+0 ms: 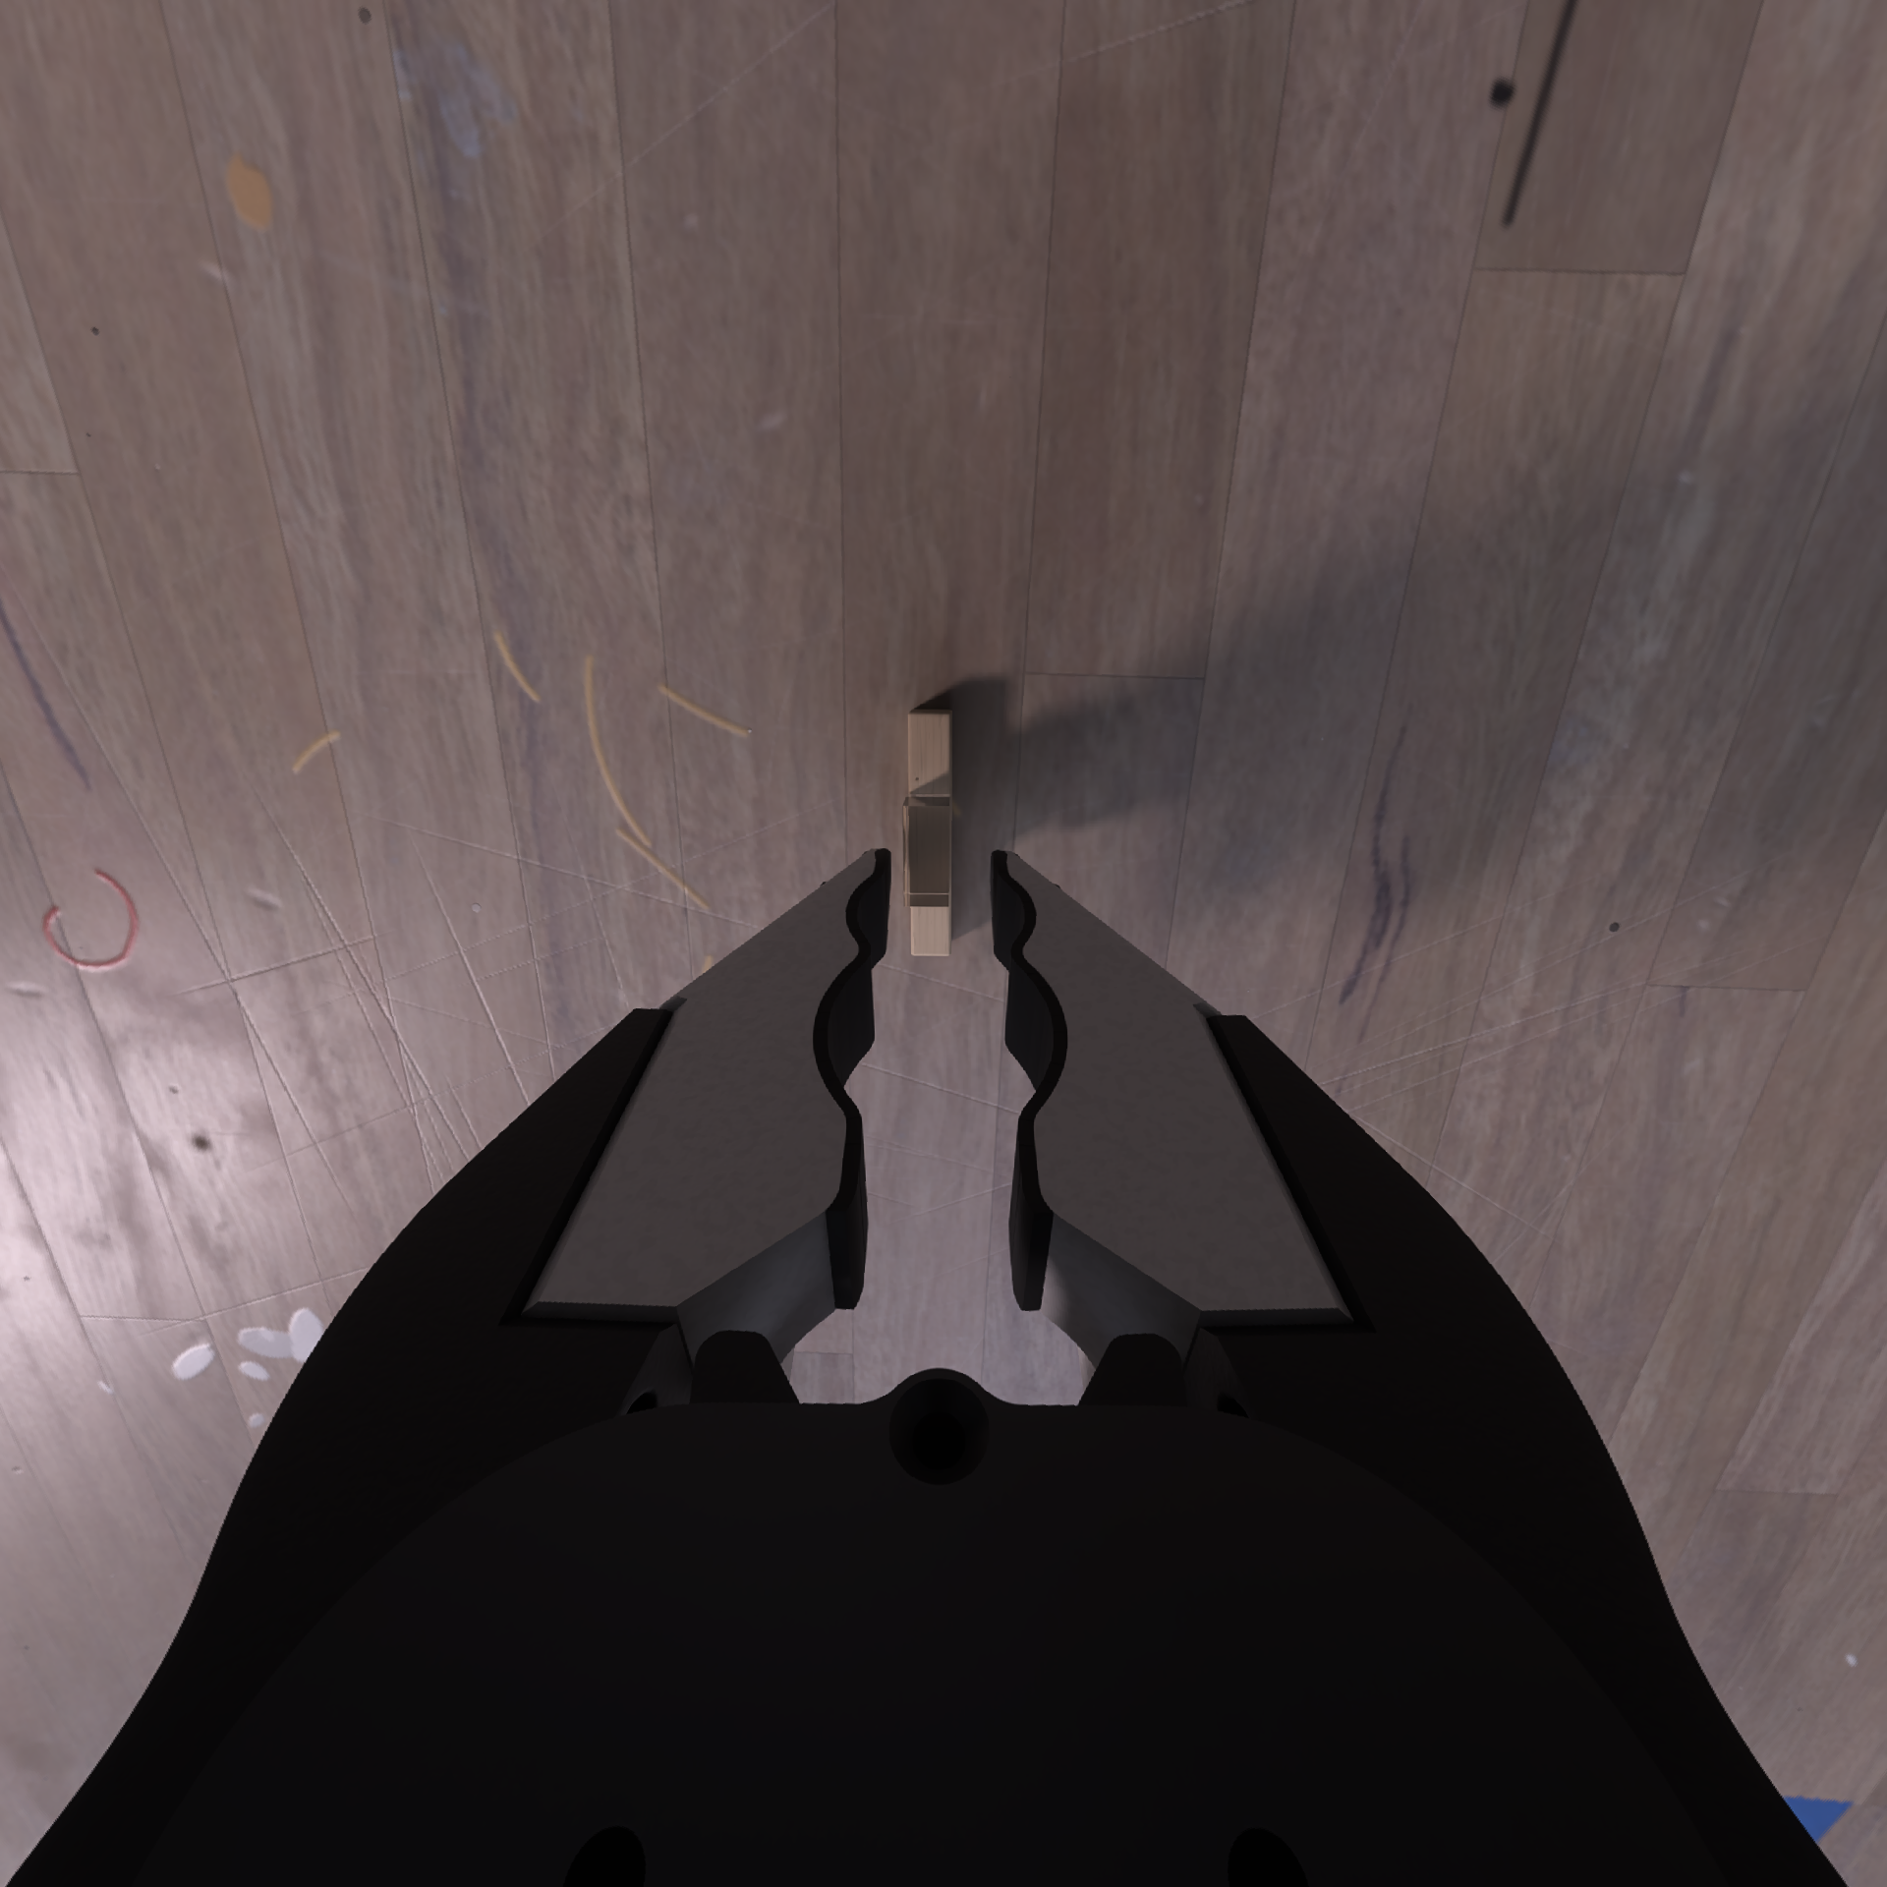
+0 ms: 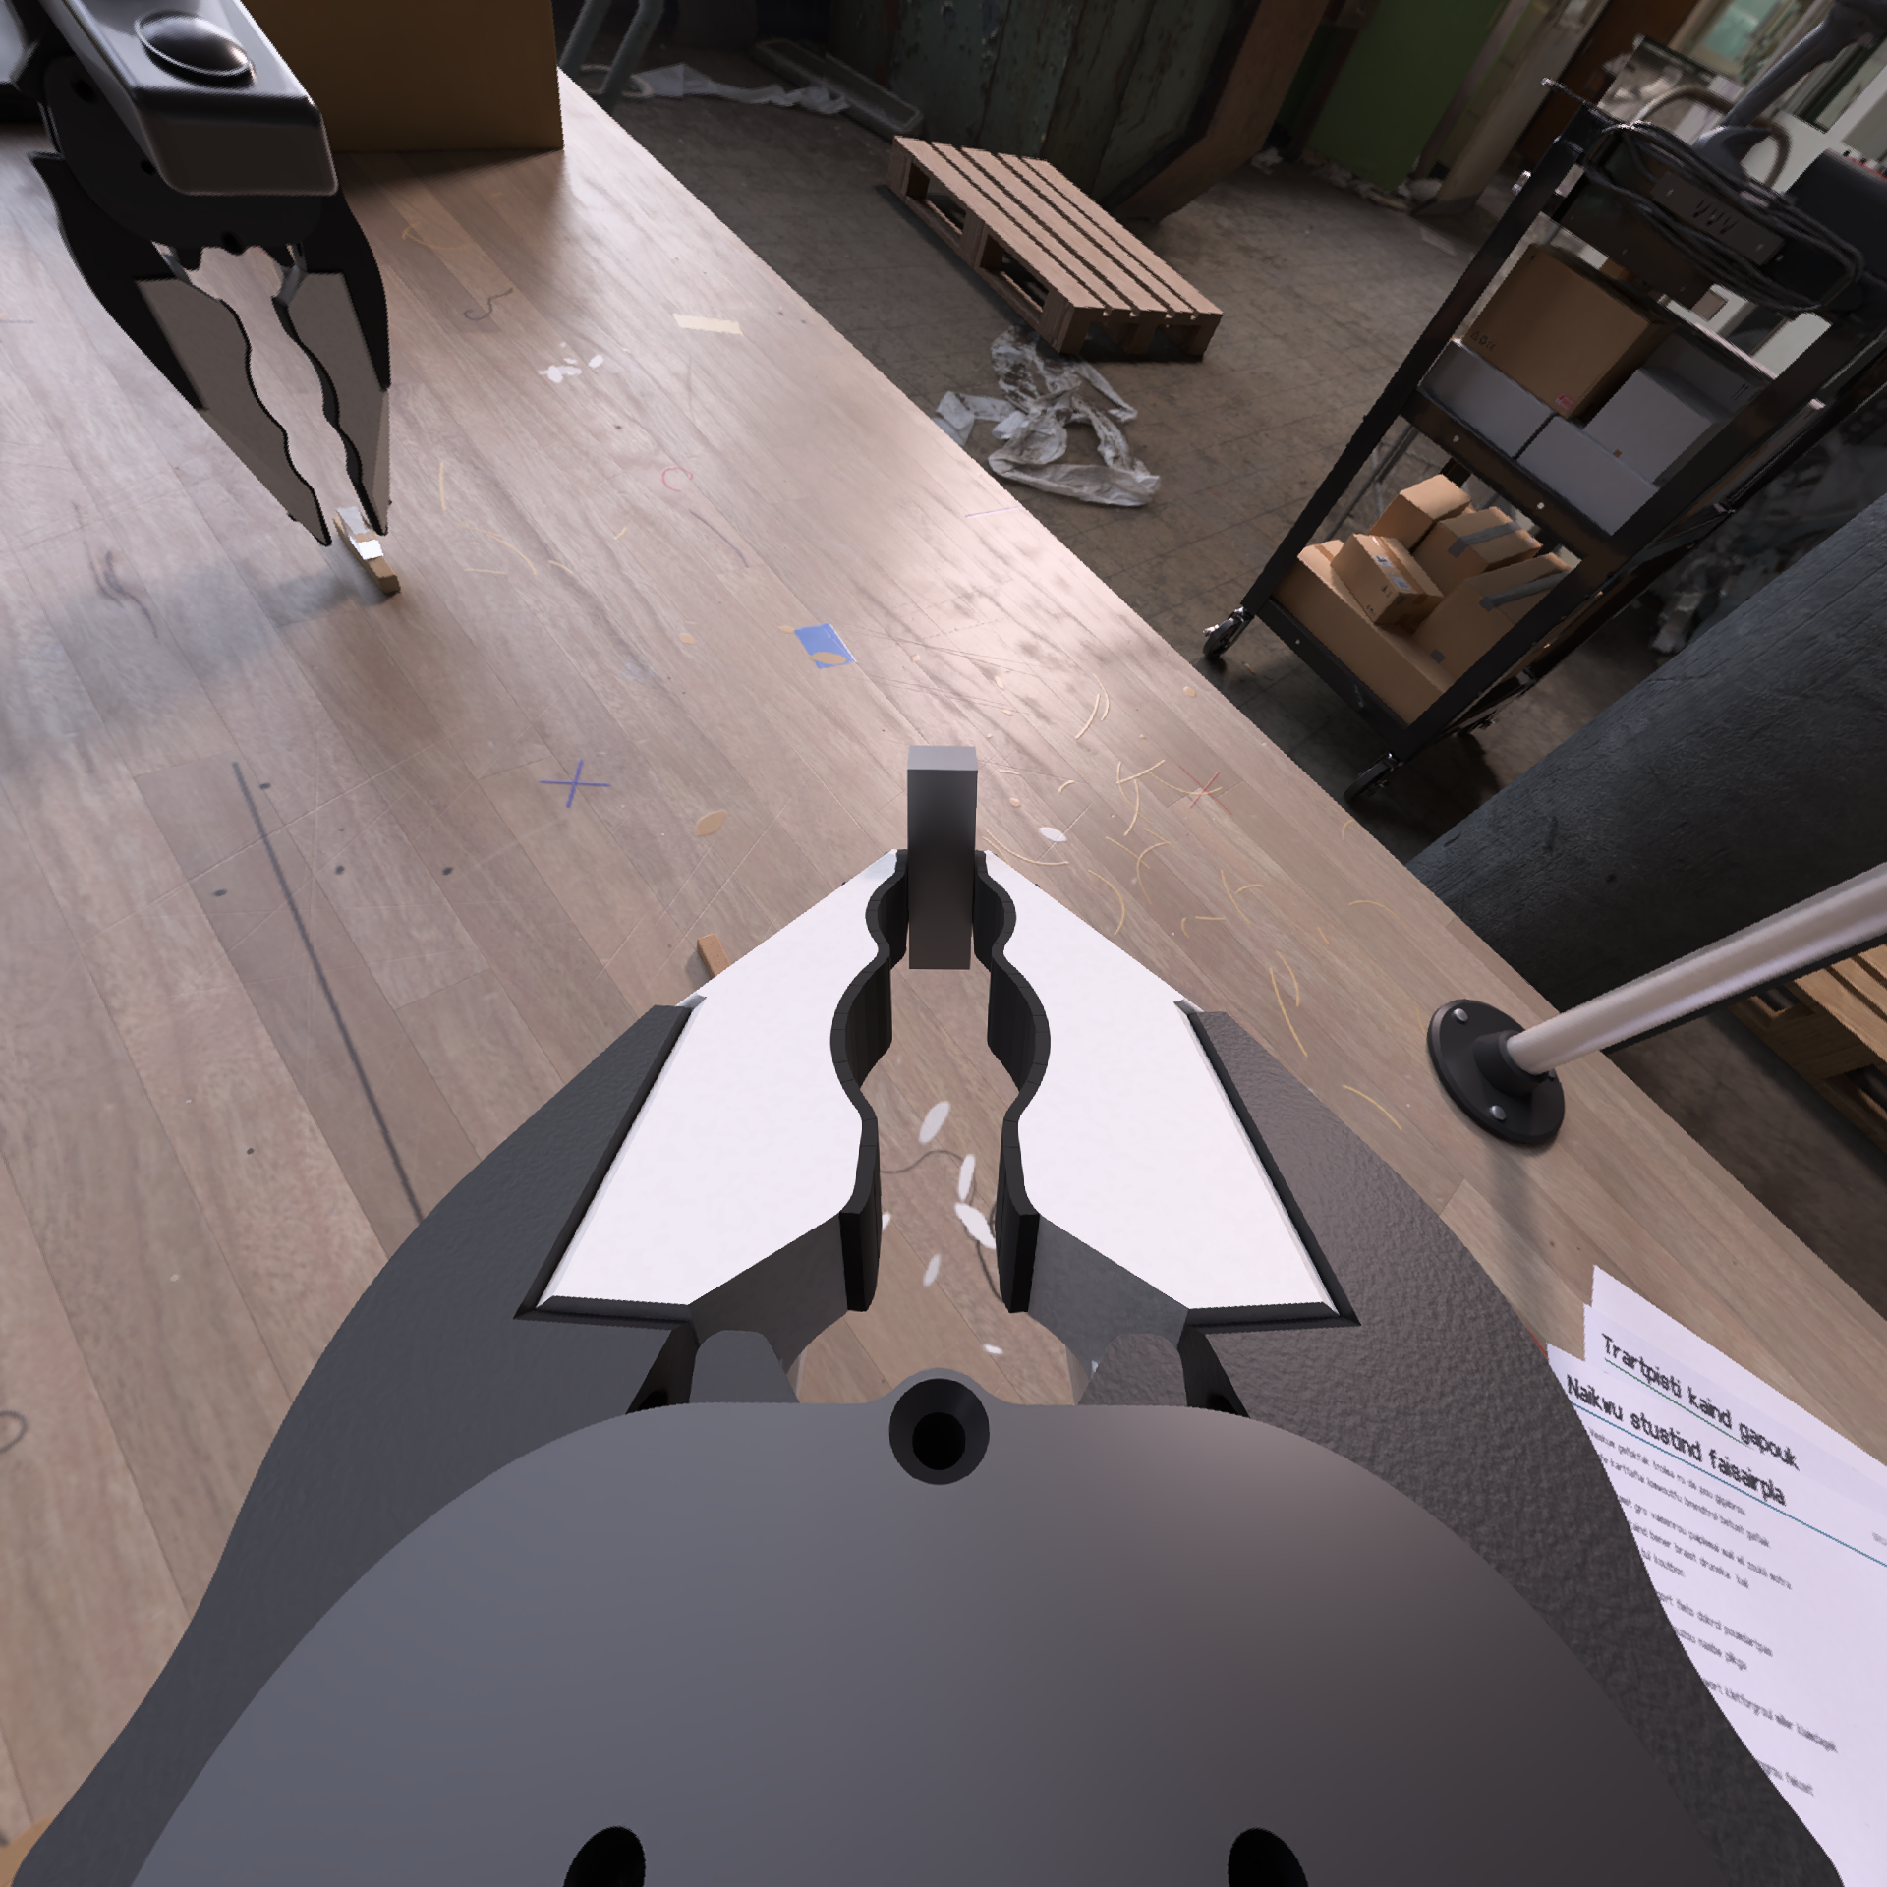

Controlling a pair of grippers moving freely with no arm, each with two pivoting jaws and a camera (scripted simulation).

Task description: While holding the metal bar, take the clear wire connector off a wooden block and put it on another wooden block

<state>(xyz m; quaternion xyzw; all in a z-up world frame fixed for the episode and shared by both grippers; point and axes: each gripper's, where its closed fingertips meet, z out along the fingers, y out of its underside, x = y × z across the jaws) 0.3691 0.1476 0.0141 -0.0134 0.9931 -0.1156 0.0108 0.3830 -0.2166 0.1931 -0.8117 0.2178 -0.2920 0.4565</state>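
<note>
In the left wrist view a small pale wooden block (image 1: 927, 745) lies on the table with the clear wire connector (image 1: 929, 853) on top of it. My left gripper (image 1: 940, 863) is open, and its fingertips straddle the connector without touching it. The right wrist view shows the same left gripper (image 2: 350, 526) over that block (image 2: 376, 570) at the far left. My right gripper (image 2: 939, 863) is shut on the grey metal bar (image 2: 939, 817), held upright above the table. A second wooden block (image 2: 711, 954) peeks out beside its left finger.
A printed paper sheet (image 2: 1736, 1552) lies at the table's near right corner. A black flange with a metal pole (image 2: 1496, 1072) stands by the right edge. A cardboard box (image 2: 449, 82) sits at the far end. A shelf cart (image 2: 1532, 460) and a pallet (image 2: 1052, 245) stand on the floor beyond the table.
</note>
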